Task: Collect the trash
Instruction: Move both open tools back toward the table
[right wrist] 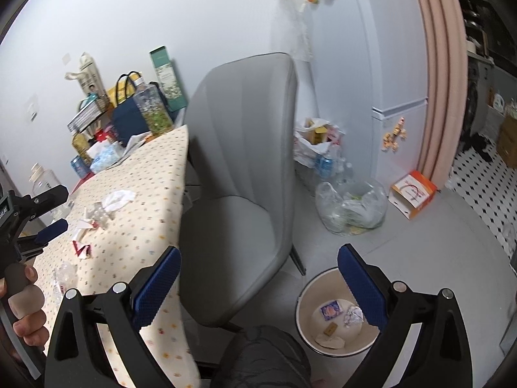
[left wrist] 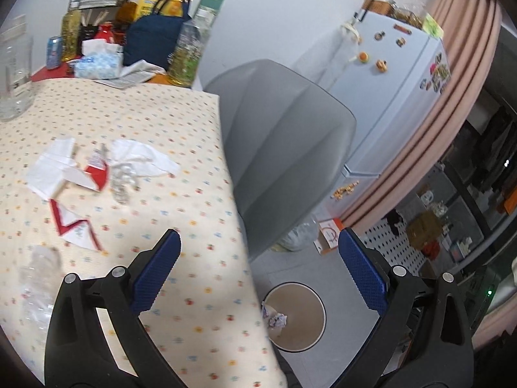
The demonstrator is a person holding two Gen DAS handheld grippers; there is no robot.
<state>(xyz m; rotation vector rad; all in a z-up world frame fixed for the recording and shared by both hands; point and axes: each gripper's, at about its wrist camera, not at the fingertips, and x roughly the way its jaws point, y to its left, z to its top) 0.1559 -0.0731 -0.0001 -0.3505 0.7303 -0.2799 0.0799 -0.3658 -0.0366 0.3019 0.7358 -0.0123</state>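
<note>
Both grippers are spread wide and hold nothing: the left gripper (left wrist: 258, 255) hangs over the edge of the table (left wrist: 135, 113) with its dotted cream cloth, and the right gripper (right wrist: 258, 271) hangs over the floor between the grey padded chair (right wrist: 239, 168) and the round cream trash bin (right wrist: 303, 320). On the table lie two white crumpled tissues (left wrist: 48, 168), two red-and-white torn paper wrappers (left wrist: 76, 226), one clear blister pack (left wrist: 122, 177) and one clear crinkled plastic wrapper (left wrist: 38, 278). About four scraps of paper trash (right wrist: 329, 310) lie in the bin, which stands on the floor just beside the chair, and one clear plastic bag (right wrist: 352, 207) sits farther back by the white fridge (right wrist: 397, 129).
</note>
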